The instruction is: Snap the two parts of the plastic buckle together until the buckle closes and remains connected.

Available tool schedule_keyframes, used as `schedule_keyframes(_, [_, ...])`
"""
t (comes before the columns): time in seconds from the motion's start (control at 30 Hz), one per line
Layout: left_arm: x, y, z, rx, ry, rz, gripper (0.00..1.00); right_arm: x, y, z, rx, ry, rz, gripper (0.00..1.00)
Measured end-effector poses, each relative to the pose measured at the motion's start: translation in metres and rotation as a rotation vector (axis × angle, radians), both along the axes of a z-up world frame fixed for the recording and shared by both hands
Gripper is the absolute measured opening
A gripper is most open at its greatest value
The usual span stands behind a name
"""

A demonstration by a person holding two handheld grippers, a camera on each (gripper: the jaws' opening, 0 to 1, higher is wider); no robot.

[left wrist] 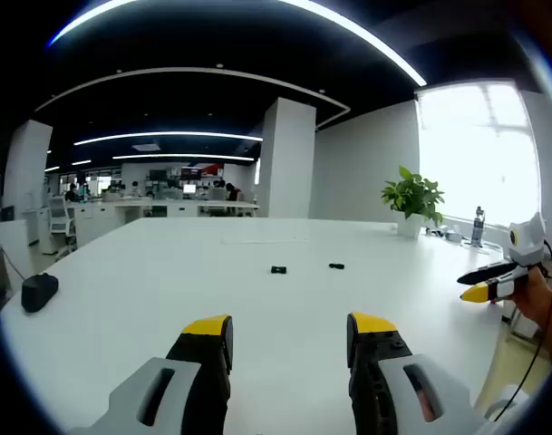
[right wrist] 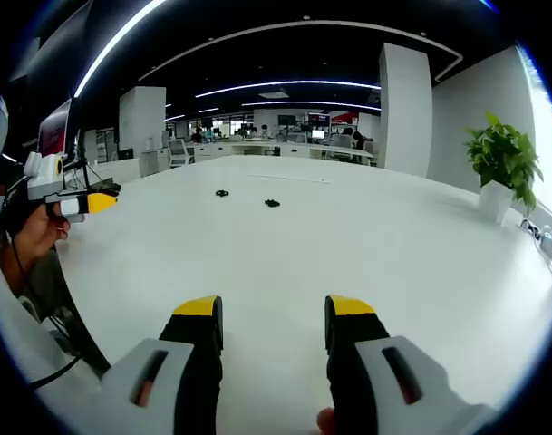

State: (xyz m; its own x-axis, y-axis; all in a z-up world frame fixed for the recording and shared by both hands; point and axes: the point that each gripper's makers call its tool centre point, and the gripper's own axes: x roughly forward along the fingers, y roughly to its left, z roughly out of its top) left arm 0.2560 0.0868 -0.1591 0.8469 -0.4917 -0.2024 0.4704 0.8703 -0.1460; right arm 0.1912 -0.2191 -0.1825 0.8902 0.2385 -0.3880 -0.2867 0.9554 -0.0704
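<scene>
Table (left wrist: 149,281) white, two buckle parts (left wrist: 278,269) apart, open-plan office, potted plant (left wrist: 411,198), both claws released.

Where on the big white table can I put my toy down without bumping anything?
Nearly all of the white table is bare: the wide stretch between the left claw and the two black buckle parts, and beyond them toward the potted plant. Avoid the buckle pieces and the black object at the left edge.

Bright, sharp overall; window (left wrist: 475,149) glare blown out right of left gripper, ceiling light strips (right wrist: 285,86) overhead, fisheye bending at edges.
</scene>
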Motion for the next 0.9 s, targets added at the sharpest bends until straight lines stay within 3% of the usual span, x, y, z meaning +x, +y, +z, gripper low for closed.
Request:
schedule_keyframes(0.13, [-0.004,0.002,0.008,-0.025,-0.012,0.006,0.51,0.001,-0.001,0.001,-0.001,-0.005,0.004,0.46])
schedule_keyframes(0.37, [-0.003,0.009,0.000,0.012,-0.008,0.023,0.52,0.003,0.004,-0.001,-0.002,0.000,0.020,0.45])
schedule_keyframes(0.6, [-0.001,0.016,-0.006,0.081,-0.049,0.040,0.52,0.007,0.004,-0.002,0.002,0.010,0.023,0.45])
schedule_keyframes(0.9, [0.003,0.021,-0.003,0.041,-0.021,0.054,0.51,0.017,0.009,-0.001,0.005,0.005,0.043,0.44])
